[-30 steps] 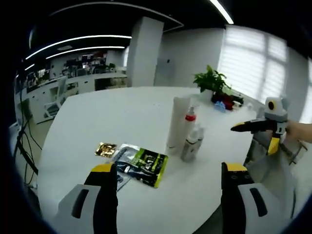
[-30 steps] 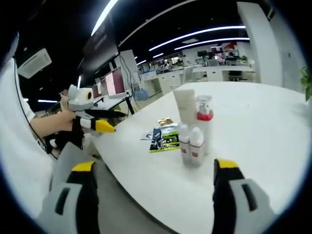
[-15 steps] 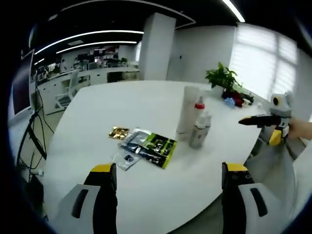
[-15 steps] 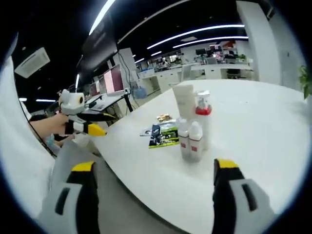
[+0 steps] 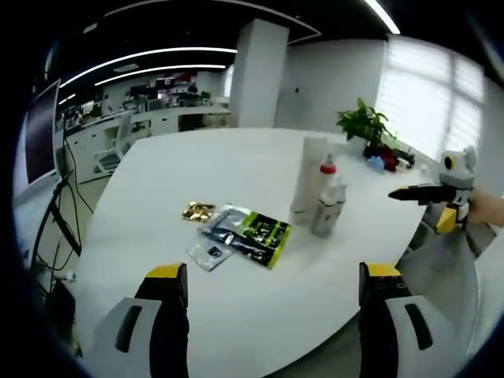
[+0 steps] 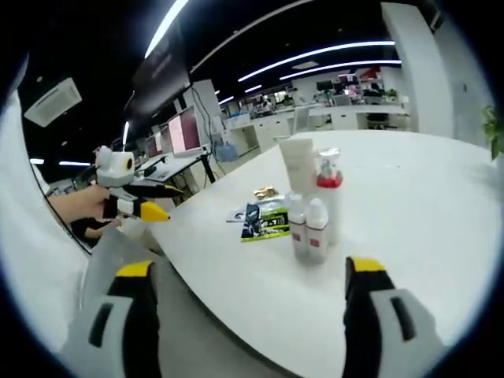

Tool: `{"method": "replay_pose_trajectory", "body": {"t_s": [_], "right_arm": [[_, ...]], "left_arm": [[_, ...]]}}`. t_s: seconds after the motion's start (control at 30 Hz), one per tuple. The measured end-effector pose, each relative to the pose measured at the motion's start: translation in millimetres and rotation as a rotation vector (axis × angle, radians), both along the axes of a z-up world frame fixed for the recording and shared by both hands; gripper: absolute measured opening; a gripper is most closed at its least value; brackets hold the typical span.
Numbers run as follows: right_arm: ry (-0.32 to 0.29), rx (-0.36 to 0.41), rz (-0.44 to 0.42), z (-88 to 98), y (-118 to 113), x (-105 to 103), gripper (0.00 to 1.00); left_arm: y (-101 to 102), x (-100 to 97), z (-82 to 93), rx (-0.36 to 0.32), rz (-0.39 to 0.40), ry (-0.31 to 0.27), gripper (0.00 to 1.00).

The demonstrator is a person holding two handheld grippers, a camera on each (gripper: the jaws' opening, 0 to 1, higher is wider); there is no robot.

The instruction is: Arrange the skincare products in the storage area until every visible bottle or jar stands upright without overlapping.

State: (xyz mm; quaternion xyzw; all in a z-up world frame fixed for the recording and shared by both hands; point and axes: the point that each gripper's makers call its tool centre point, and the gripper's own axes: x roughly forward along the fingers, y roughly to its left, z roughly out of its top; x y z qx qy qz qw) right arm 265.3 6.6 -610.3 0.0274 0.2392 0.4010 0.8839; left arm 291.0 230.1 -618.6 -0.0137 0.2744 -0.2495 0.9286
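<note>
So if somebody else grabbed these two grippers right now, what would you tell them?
Left gripper: open, holding nothing, off the table edge.
Right gripper: open, empty, also short of the table.
White tube, red-capped pump bottle and two small bottles stand upright in a tight cluster.
Green sachet, silver sachets and a gold one lie flat beside them.
Left: space out the bottles; nothing gripped yet.

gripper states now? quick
Left gripper: open, holding nothing, short of the table.
Right gripper: open, holding nothing, off the table edge.
</note>
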Motion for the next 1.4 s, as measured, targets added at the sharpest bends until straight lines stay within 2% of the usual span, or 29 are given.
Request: {"method": "replay_pose_trajectory", "body": {"t_s": [0.53, 0.77, 1.07, 1.4], "right_arm": [[-0.01, -0.01, -0.043, 1.8, -10, -1, 0.99], [-0.007, -0.009, -0.068, 1.8, -16, -1, 0.99], [-0.005, 0.001, -0.098, 1.7, -19, 3, 0.99], [0.012, 0.002, -0.121, -2.7, -20, 5, 0.99]], "left_arm": [[-6, 20.5, -10.5, 0.061, -0.049, 0.039, 0.87], [-13, 38.0, -17.2, 0.095, -0.079, 0.05, 0.86], [-21, 70.5, -29.8, 0.144, -0.123, 0.062, 0.86], [-30, 93.6, -53.2, 0.189, -0.168, 0.106, 0.86]]}}
